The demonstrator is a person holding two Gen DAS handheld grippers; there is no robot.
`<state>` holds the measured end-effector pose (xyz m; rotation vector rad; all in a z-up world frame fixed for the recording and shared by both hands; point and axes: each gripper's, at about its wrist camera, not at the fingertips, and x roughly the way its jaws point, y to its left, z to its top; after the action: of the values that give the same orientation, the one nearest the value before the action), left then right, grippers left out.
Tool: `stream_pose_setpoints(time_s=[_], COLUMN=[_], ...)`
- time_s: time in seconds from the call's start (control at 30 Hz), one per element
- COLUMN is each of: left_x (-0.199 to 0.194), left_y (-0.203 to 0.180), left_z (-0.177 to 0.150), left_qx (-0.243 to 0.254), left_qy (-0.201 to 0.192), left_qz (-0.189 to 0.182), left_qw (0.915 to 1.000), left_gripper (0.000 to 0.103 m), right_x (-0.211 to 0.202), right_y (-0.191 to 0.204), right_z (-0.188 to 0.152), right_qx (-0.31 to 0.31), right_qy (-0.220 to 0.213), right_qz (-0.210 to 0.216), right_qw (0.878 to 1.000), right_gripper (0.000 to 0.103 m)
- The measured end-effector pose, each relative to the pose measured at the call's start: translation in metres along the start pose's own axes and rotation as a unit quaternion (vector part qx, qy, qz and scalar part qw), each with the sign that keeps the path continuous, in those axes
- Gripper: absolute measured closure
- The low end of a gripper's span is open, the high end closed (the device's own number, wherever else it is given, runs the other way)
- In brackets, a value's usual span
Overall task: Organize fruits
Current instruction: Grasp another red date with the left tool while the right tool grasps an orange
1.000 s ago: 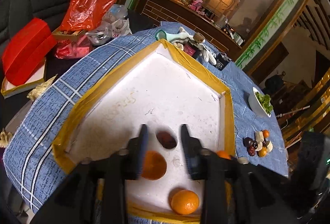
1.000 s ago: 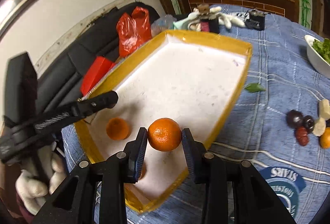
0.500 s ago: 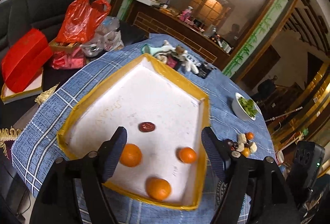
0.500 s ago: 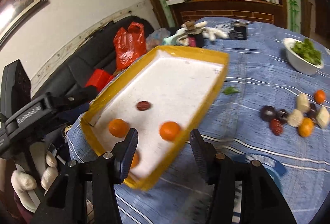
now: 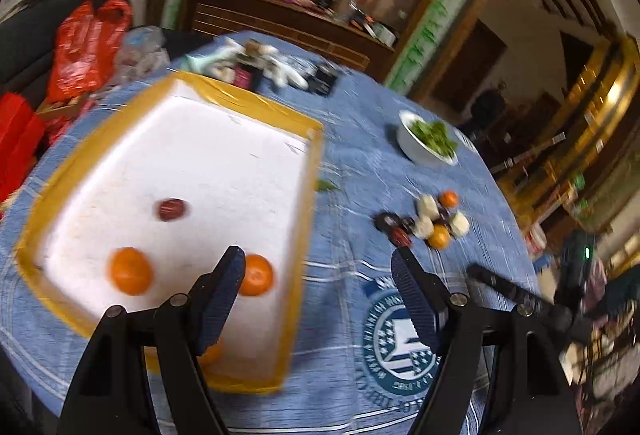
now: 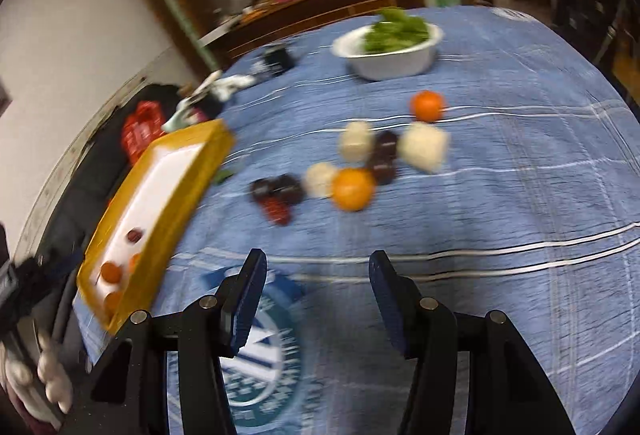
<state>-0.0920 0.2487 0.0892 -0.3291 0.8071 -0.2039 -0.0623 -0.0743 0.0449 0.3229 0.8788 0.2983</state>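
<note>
A white tray with a yellow rim [image 5: 308, 171] lies on the blue tablecloth and holds three oranges [image 5: 131, 271] and one dark red fruit [image 5: 172, 209]. The tray also shows in the right wrist view [image 6: 192, 191]. A pile of loose fruit [image 6: 352, 163] lies on the cloth: two oranges, several dark fruits and pale chunks. It also shows in the left wrist view [image 5: 428, 223]. My left gripper [image 5: 316, 295] is open and empty above the tray's right edge. My right gripper [image 6: 316, 299] is open and empty, short of the pile.
A white bowl of greens [image 6: 390, 51] stands behind the pile. Small items [image 5: 260, 69] clutter the table's far side. Red bags [image 5: 86, 47] lie on a dark sofa to the left. A round printed logo [image 5: 400, 343] marks the cloth.
My right gripper let go of an orange into the tray and swung right towards the loose pile. My left gripper opened, pulled back from the tray and turned right.
</note>
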Motion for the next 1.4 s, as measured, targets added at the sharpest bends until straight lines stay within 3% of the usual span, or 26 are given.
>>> stream_pose_setpoints(time_s=[0.37,0.63,0.87,0.97,1.03,1.33,1.37,1.4], left_x=[0.055,0.084,0.117,0.129,0.135,0.157,0.160,0.164], left_y=[-0.057,-0.078,-0.092,-0.096,-0.098,-0.107,-0.109,-0.112], left_z=[-0.014,-0.011,-0.002,-0.001,0.000,0.002,0.001,0.000], left_qx=[0.071,0.099,0.102,0.102,0.106,0.118,0.123,0.131], left_qy=[0.064,0.071,0.071,0.075,0.078,0.075,0.074,0.075], left_qz=[-0.013,-0.003,-0.005,-0.004,-0.004,0.016,0.022,0.031], left_qw=[0.9953,0.9925,0.9922,0.9919,0.9913,0.9901,0.9894,0.9881], left_gripper=[0.029,0.029,0.029,0.043,0.049,0.050,0.055,0.066], right_x=[0.037,0.062,0.066,0.065,0.063,0.051,0.051,0.052], right_y=[-0.013,-0.015,-0.009,-0.006,-0.010,-0.029,-0.029,-0.028], right_z=[0.027,0.040,0.040,0.038,0.038,0.041,0.040,0.040], right_qx=[-0.009,0.001,-0.016,-0.029,-0.022,0.021,0.022,0.022], right_qy=[0.007,0.005,-0.004,-0.004,0.001,-0.004,-0.003,-0.001], right_qz=[-0.016,-0.001,-0.014,-0.029,-0.017,0.013,0.014,0.014], right_qw=[1.000,1.000,1.000,0.999,1.000,1.000,1.000,1.000], right_gripper=[0.045,0.045,0.045,0.061,0.067,0.067,0.067,0.067])
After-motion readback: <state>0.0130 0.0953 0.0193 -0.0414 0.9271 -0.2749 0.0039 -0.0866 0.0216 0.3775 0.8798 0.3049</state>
